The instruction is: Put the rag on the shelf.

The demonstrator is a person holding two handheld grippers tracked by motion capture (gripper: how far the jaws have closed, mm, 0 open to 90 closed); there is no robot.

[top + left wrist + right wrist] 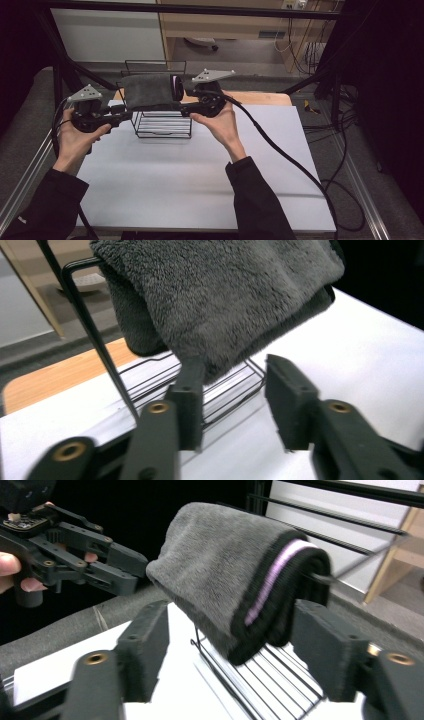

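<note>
A grey towel (pixel 148 91) hangs over a black wire rack (pixel 162 125) on the white table (pixel 200 170) (grey floor around, wooden furniture behind). Left gripper (pixel 125 116) and right gripper (pixel 186 102) flank it, jaws open.

A flat white rectangular desk (pixel 200 175) with a strip of light wood (pixel 260 97) along its far edge carries a black wire rack (pixel 162 125), standing upright on the white surface toward the far left. A folded dark grey fleecy towel (pixel 150 91) hangs over the rack's top.
</note>
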